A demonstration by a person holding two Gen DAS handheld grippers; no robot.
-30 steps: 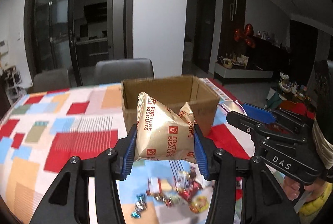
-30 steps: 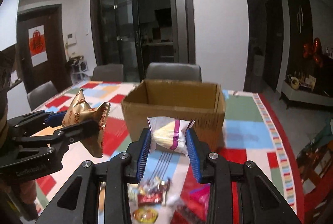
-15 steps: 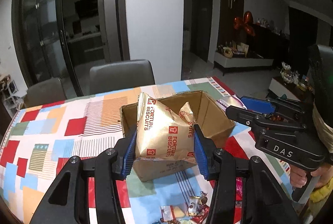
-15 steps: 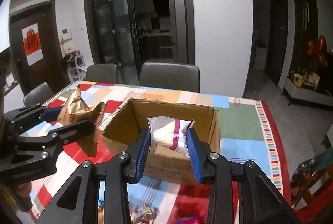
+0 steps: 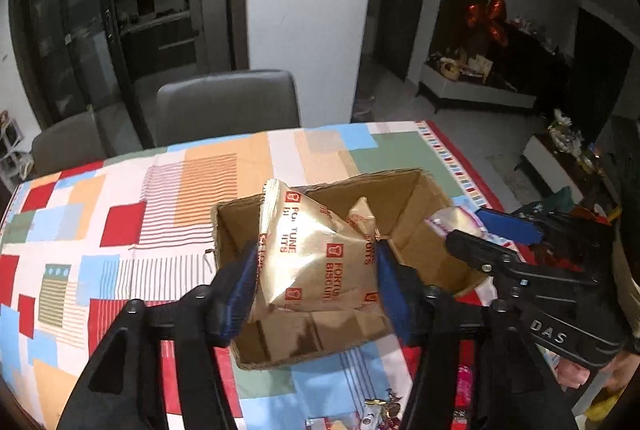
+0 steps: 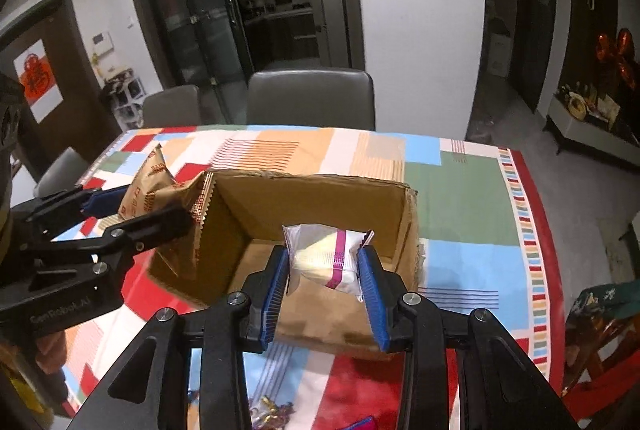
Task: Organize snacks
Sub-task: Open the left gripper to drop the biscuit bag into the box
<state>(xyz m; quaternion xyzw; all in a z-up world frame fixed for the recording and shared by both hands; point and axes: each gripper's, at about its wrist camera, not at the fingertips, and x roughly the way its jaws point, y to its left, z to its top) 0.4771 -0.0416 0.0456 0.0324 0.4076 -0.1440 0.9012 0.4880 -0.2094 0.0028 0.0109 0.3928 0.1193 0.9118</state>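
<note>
Progress: midway | left tongs (image 5: 316,270) loosening around gold biscuit packet (image 5: 316,262) above the cardboard box (image 5: 404,190) | right tongs (image 6: 323,270) clamp a clear wafer packet (image 6: 324,258) | sweets (image 5: 376,410) wait at the counter's near edge

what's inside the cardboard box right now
The cardboard box shows only bare brown walls and floor where visible. The gold biscuit bag and the clear wrapped snack hang above it in the grippers, hiding part of the floor.
</note>
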